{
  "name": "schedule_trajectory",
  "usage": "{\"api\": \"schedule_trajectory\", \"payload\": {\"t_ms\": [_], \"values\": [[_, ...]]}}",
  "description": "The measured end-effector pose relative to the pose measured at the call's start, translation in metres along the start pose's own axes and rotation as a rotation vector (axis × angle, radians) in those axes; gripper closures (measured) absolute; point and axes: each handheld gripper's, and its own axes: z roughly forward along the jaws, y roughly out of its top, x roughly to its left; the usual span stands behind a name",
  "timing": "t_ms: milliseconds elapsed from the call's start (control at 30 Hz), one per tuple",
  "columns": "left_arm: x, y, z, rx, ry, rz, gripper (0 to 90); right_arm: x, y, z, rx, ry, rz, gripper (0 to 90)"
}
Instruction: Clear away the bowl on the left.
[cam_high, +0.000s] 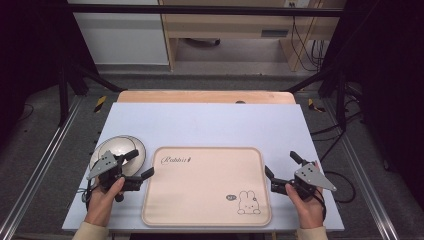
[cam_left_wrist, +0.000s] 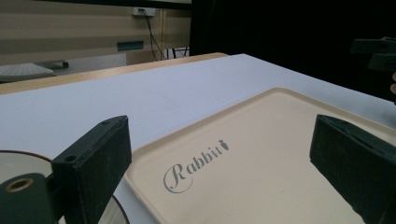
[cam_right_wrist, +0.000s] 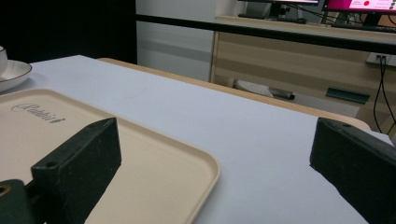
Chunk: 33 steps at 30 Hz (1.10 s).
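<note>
— Where are your tongs?

— My left tongs (cam_high: 141, 165) hang over the desk (cam_high: 210, 122) between the plate (cam_high: 120, 146) and the left edge of the beige tray (cam_high: 200, 210), jaws wide apart, gripping nothing. My right tongs (cam_high: 281, 168) sit just off the tray's right edge — also spread, empty.

— And the tray?

— Flat on the desk between both tongs, bare; the plate lies just beside its left rim.

A pale blue table (cam_high: 210, 122) carries a beige tray (cam_high: 207, 187) at its near middle, and a white plate (cam_high: 118, 150) lies just left of the tray's far left corner.
</note>
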Motion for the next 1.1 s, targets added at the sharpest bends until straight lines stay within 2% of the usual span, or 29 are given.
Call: {"api": "schedule_trajectory", "payload": {"t_ms": [100, 233, 267, 433, 467, 500, 533, 600, 667, 800, 900, 933, 1033, 1100], "values": [[0.001, 0.001, -0.001, 0.001, 0.005, -0.006, 5.5, 0.000, 0.000, 0.001, 0.001, 0.005, -0.005, 2.3], [0.002, 0.005, -0.006, -0.022, 0.018, -0.032, 5.5, 0.002, -0.001, 0.003, 0.013, 0.010, -0.013, 2.6], [0.001, 0.011, -0.009, -0.039, 0.031, -0.019, 5.5, 0.002, 0.000, 0.002, 0.011, 0.008, -0.013, 2.6], [0.000, 0.022, -0.013, -0.044, 0.050, 0.002, 5.6, 0.000, 0.000, -0.001, 0.008, -0.002, -0.006, 2.6], [-0.002, 0.026, -0.014, -0.018, 0.082, 0.031, 6.0, -0.001, 0.000, -0.005, 0.003, -0.009, -0.001, 3.1], [-0.002, 0.026, -0.014, -0.018, 0.082, 0.031, 6.2, -0.001, 0.000, -0.005, 0.003, -0.009, -0.001, 3.1], [-0.003, 0.027, -0.014, -0.012, 0.103, 0.036, 6.2, -0.001, -0.001, -0.006, 0.003, -0.009, 0.000, 3.3], [-0.004, 0.031, -0.013, -0.008, 0.103, 0.036, 6.3, 0.000, 0.000, -0.011, 0.008, -0.017, -0.007, 3.7], [-0.006, 0.038, -0.010, 0.002, 0.117, 0.059, 6.3, -0.001, 0.001, -0.014, -0.002, -0.018, -0.006, 3.9], [-0.008, 0.042, -0.009, -0.002, 0.112, 0.058, 6.2, -0.001, 0.002, -0.014, 0.001, -0.021, -0.008, 3.8], [-0.010, 0.044, -0.009, 0.012, 0.112, 0.077, 6.2, -0.001, 0.002, -0.012, 0.000, -0.013, -0.014, 5.7], [-0.008, 0.047, -0.010, 0.021, 0.122, 0.081, 6.3, 0.000, 0.003, -0.011, -0.003, 0.001, -0.020, 6.4], [-0.004, 0.052, -0.012, 0.028, 0.128, 0.087, 6.7, 0.000, 0.004, -0.009, -0.008, -0.001, -0.018, 5.5], [0.001, 0.057, -0.013, 0.051, 0.144, 0.100, 7.1, 0.002, 0.002, -0.006, 0.005, -0.002, -0.015, 4.2]]}}
